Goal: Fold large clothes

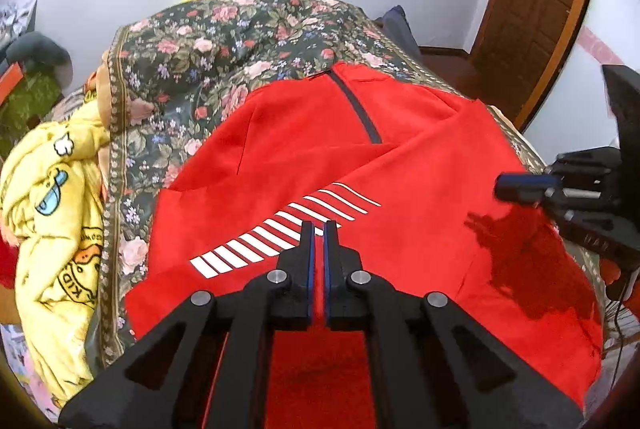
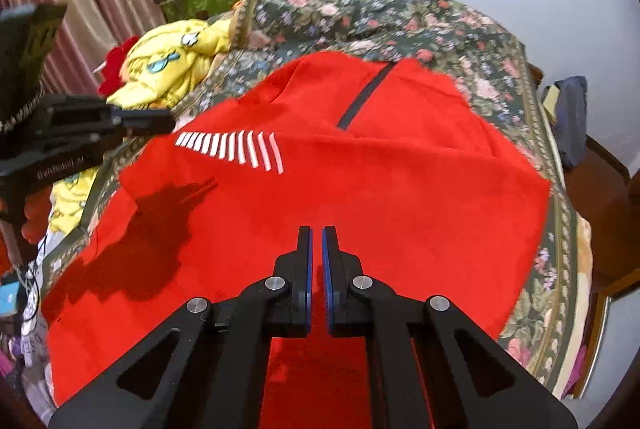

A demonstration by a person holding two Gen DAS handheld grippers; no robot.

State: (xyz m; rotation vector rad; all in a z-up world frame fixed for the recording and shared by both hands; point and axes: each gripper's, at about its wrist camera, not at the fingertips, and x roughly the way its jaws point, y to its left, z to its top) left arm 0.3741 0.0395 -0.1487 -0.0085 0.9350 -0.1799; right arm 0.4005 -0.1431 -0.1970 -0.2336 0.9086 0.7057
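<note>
**Ana:** Red garment (image 1: 312,157) first. Where does it lie, and why both tools over it?

**Ben:** It's spread across the floral bedspread (image 1: 208,45) on the bed, zip (image 1: 356,105) toward twelve o'clock and the white stripes (image 1: 280,233) near the middle. A flap already lies slantwise over the body below the zip, so I judge a fold is partly made. The left tool (image 1: 319,229) hangs above the stripes; the right tool (image 2: 317,233) hangs over plain red cloth nearer the hem. Each is angled down at the fabric, which suits working one wide piece from two sides at once.

**Ana:** Are they gripping it?

**Ben:** Both have their pads drawn nearly together with only a thin slit between. Red shows through each slit, but that may well be the cloth lying underneath; I see nothing pinched, though the tips blur into the fabric.

**Ana:** What can't you make out?

**Ben:** The near hem is covered by the tools' own bodies at six o'clock in both views. The sleeves I cannot place; they could be tucked under. From the left wrist view the right tool enters at three o'clock, cut off by the frame. The yellow blanket (image 1: 56,189) at nine o'clock is bunched off the bedspread's edge, well clear of the work.
</note>
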